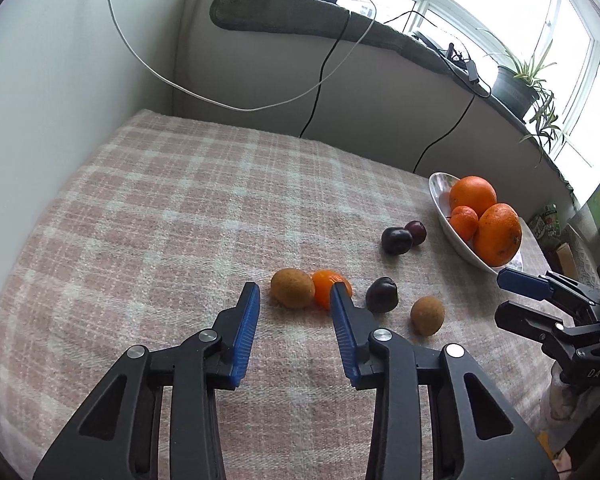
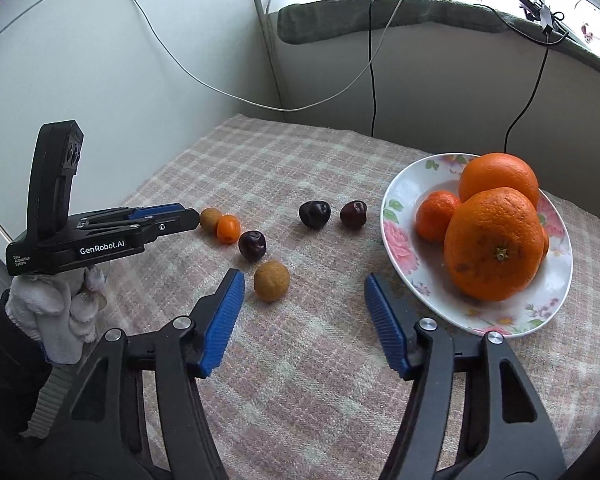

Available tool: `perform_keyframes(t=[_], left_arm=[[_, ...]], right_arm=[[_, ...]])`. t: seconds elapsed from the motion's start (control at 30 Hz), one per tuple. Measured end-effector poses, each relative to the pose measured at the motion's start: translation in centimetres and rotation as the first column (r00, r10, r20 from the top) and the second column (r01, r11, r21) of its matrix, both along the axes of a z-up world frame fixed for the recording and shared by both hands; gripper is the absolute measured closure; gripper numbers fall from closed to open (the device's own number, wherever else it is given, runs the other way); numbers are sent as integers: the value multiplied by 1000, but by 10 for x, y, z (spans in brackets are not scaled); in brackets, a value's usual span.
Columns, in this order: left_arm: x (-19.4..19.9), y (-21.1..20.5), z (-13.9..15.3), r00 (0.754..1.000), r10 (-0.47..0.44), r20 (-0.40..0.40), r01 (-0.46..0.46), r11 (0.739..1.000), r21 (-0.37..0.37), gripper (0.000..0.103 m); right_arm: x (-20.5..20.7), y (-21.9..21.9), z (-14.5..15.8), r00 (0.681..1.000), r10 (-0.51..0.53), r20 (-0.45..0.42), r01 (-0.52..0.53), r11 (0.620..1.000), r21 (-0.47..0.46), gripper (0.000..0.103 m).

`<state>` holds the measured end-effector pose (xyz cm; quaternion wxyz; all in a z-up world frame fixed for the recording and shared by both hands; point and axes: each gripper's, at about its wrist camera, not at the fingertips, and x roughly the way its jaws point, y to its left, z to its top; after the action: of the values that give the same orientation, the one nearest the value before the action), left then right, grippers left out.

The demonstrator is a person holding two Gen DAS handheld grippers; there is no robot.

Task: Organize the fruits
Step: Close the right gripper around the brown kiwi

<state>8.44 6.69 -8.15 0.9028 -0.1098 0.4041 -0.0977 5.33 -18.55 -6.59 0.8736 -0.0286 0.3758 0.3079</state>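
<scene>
Six loose fruits lie on the bench under a pink-and-cream plaid cloth [image 2: 300, 360]. Far left: a tan, rough-skinned kiwi [image 2: 211, 219] touching a small glossy tangerine [image 2: 228, 229]. Near them a dark purple plum [image 2: 252, 245], skin shiny with a dimple at the top. Just in front of it a second kiwi [image 2: 271, 281], round, dull brown, speckled. Farther back two more plums [image 2: 315, 214] [image 2: 353, 214], side by side, close but whether touching cannot be told.

Floral plate [image 2: 396, 216], white with pink roses, sits at the right of the cloth. On it: two large oranges [image 2: 494, 244] [image 2: 499, 176], pitted skin, the nearer one showing its stem scar, and a smaller tangerine [image 2: 436, 216] tucked against them on the left.

Left tool [image 1: 294, 290]: blue ribbed pads spread apart, holding nothing, tips low near the first kiwi [image 1: 292, 288] and its tangerine [image 1: 326, 282], right tip overlapping the tangerine in view. Gloved hand [image 2: 60, 312] grips its handle.

Right tool [image 2: 304, 280]: spread wide, holding nothing, above the cloth between the second kiwi and the plate rim.
</scene>
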Motion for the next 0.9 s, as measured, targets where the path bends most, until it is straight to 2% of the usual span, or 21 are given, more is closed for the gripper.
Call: perform_keyframes(t=[0.23,0.77,0.9], left_arm=[[7,10,-7,1000,14,-20,-14,999,-28,71],[23,3,-20,996,-45,-73,42,998,-50,73],[23,3,-20,996,-53,-72,49,997,-52,77]], right_arm=[[5,16,-10,999,32,-41,-33,999,-2,52],[18,35,-25,992,69,-103,-70,997,-13,58],[19,37,-27,991,77,-109,-79,997,-13,59]])
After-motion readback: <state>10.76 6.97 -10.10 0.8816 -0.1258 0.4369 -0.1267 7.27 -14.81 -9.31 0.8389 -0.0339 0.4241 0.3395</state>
